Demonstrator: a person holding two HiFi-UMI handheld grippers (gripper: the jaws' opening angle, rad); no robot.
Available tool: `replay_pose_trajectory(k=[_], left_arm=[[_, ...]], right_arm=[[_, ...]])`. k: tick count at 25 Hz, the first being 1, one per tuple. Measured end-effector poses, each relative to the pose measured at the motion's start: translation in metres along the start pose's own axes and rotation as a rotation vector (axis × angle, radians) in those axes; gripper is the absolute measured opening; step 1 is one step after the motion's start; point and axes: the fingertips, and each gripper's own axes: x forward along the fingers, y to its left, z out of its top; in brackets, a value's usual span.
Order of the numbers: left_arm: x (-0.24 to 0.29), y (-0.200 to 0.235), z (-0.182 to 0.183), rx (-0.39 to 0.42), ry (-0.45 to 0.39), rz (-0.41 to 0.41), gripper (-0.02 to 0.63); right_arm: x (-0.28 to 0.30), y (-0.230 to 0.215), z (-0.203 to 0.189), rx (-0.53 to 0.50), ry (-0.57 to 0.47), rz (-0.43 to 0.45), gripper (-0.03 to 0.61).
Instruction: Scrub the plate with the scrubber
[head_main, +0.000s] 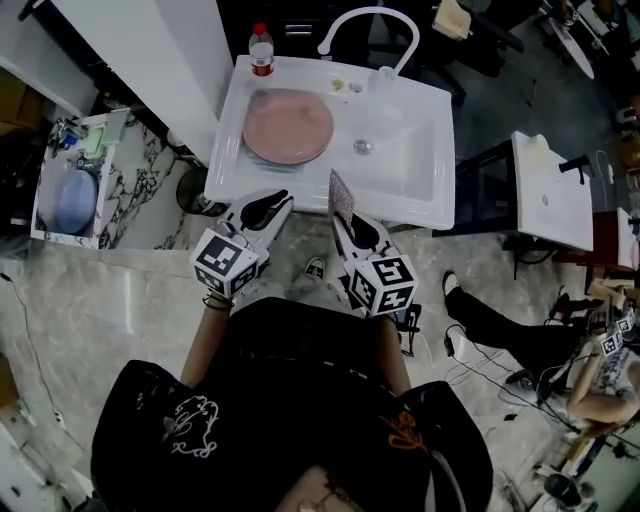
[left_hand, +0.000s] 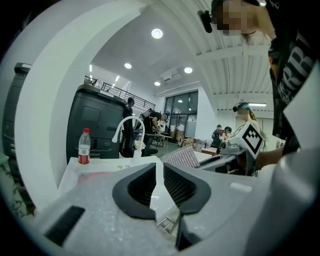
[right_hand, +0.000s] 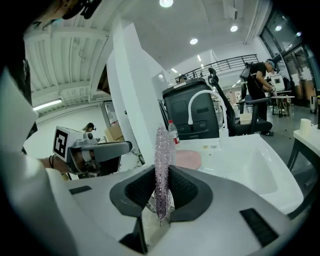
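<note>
A round pink plate (head_main: 288, 128) lies flat in the left part of the white sink (head_main: 420, 195); it also shows in the right gripper view (right_hand: 188, 160). My right gripper (head_main: 340, 216) hovers at the sink's front rim, shut on a thin glittery scrubber (head_main: 342, 197) that stands upright between its pads (right_hand: 162, 155). My left gripper (head_main: 274, 201) hangs beside it, near the sink's front left corner, with its jaws drawn together to a narrow slit and nothing in them (left_hand: 159, 167). Both grippers are short of the plate and do not touch it.
A red-capped bottle (head_main: 261, 50) stands at the sink's back left corner, beside a curved white faucet (head_main: 365, 20). The drain (head_main: 363, 147) lies right of the plate. A crate with a blue bowl (head_main: 73, 200) sits at the left. A second sink (head_main: 555, 190) and a seated person (head_main: 520, 335) are at the right.
</note>
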Motion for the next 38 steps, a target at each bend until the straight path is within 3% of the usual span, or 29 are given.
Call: replay_pose_trajectory(k=[9,16,25,31,38], left_arm=[[0.018,0.008,-0.016,-0.002,0.058,0.131,0.049],[0.016,0.025,-0.018,-0.002,0.098,0.195,0.049],[0.055,0.094,-0.015,0.004,0.147,0.187,0.049],[0.054,0.133,-0.008,0.02,0.156,0.153,0.049],[0.033,0.186,-0.017,0.006,0.164,0.106,0.049]], right_arm=[[0.031,-0.033,-0.001,0.017,0.046,0.129,0.066],[0.054,-0.039,0.003,0.033,0.068,0.175,0.066],[0.112,-0.071,0.024,0.058,0.117,0.153,0.066],[0.143,-0.064,0.033,0.055,0.136,0.123,0.066],[0.207,-0.039,0.038,-0.065,0.207,0.111,0.066]])
